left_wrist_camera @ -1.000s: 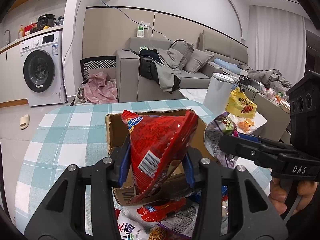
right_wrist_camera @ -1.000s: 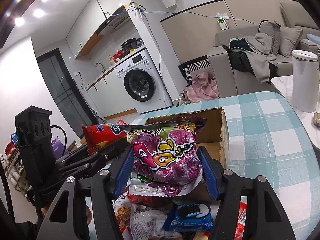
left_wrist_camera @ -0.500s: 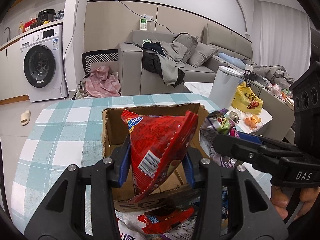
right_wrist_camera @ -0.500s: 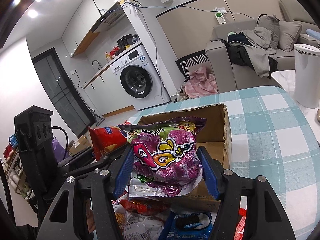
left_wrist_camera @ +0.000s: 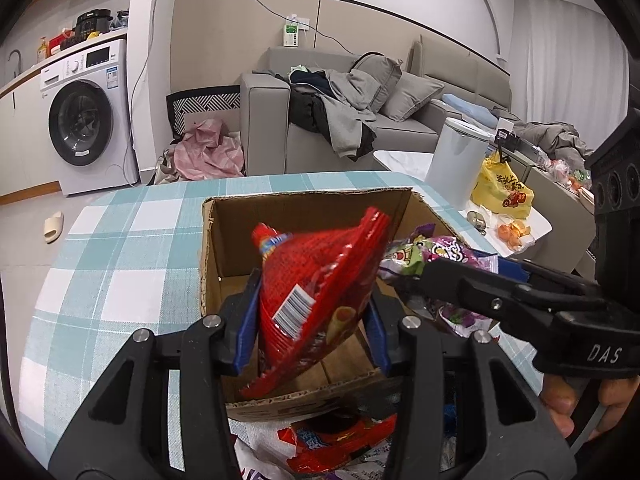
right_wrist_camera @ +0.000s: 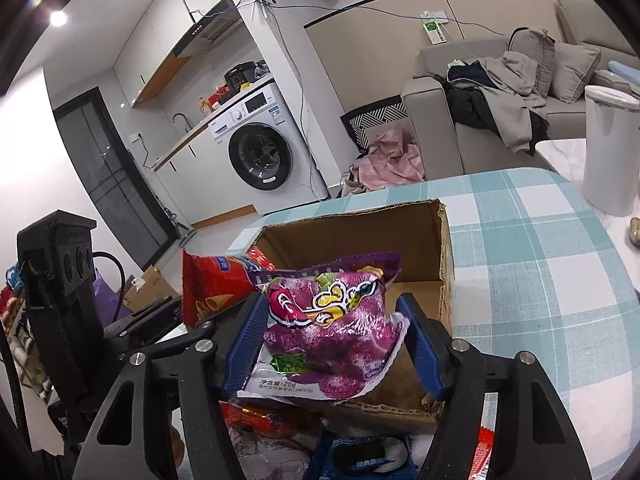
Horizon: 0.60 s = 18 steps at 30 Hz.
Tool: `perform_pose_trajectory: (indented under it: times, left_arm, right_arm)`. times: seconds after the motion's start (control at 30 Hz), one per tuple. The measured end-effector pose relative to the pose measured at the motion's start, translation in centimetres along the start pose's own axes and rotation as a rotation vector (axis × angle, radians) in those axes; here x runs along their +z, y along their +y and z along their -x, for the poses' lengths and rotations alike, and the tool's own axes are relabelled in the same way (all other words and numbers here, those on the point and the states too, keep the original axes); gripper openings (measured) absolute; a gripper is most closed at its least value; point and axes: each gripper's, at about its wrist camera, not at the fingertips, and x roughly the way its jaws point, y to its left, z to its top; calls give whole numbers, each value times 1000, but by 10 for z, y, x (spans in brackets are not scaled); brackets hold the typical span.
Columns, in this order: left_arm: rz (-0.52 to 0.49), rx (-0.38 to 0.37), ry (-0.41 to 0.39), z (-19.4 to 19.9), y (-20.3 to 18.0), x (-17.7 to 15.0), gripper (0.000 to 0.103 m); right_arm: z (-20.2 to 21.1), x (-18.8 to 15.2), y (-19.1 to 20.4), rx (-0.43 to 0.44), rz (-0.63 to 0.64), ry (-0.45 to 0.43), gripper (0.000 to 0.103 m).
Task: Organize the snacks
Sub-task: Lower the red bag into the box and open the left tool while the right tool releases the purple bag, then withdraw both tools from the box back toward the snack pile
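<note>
My left gripper [left_wrist_camera: 312,316] is closed on a red bag [left_wrist_camera: 316,300], its blue pads pressing the bag's sides. The bag hangs tilted over the open box [left_wrist_camera: 240,216], its top corner leaning toward the box's far wall, its lower edge above the near wall. My right gripper [right_wrist_camera: 332,344] is clamped on a purple bag [right_wrist_camera: 332,332], pads against both of its sides, and holds it over the near part of the same box [right_wrist_camera: 436,248]. From the left view, the purple bag [left_wrist_camera: 432,252] sits just right of the red one, over the box's right wall, and the right gripper [left_wrist_camera: 460,280] reaches in from the right. From the right view, the red bag [right_wrist_camera: 216,280] shows to the left of the purple one, almost touching it, with the left gripper [right_wrist_camera: 160,316] below it.

The box stands on a counter [left_wrist_camera: 120,248] covered in a teal-and-white check cloth. Just before the box's near wall lies a heap of packets [right_wrist_camera: 360,452], among them a red one [left_wrist_camera: 340,444] and a blue one. I cannot see into the box's floor beyond bare cardboard.
</note>
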Motion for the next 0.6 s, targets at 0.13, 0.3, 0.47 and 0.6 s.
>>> perform_pose_trajectory:
  times: [0.13, 0.3, 0.47, 0.6]
  left_arm:
    - [3, -7, -24, 13, 3, -1, 67]
    - [-20, 9, -70, 39, 1, -2, 89]
    - [-19, 10, -79, 63, 1, -11, 102]
    - [-1, 8, -79, 81, 6, -23, 102]
  right_arm:
    - [10, -1, 1, -14, 13, -30, 87]
    - [25, -2, -2, -23, 13, -61, 101]
    - [39, -6, -5, -33, 9, -55, 103]
    - [48, -14, 0, -51, 43, -31, 103]
